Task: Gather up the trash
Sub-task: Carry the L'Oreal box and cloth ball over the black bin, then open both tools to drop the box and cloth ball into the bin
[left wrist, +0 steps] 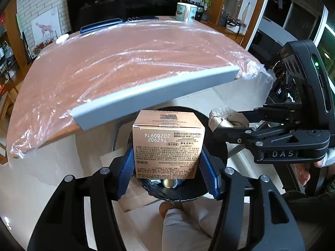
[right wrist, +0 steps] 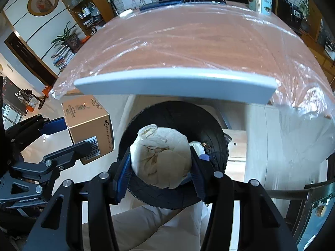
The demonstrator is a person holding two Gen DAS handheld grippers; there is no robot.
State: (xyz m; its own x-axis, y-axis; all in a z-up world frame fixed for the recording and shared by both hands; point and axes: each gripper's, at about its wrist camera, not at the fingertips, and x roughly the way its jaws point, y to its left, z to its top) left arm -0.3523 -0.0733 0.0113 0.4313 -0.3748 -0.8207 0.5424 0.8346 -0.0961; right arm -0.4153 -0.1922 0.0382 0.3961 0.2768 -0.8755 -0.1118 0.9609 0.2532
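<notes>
My left gripper (left wrist: 167, 167) has its blue fingers (left wrist: 126, 173) clamped on the box (left wrist: 168, 146), the right gripper (right wrist: 160, 171) squeezes a paper wad (right wrist: 161, 159). Both hang over the black bin (right wrist: 178, 115) just beside the table (right wrist: 188, 41) edge.

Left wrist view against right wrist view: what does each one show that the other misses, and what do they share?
Only the left wrist view shows the right tool from outside, and the date print on the cardboard box. Only the right wrist view shows the box's barcode, the left tool from outside, and the full face of the crumpled paper wad. Both show the black bin below, the plastic-covered table and the mug.
</notes>
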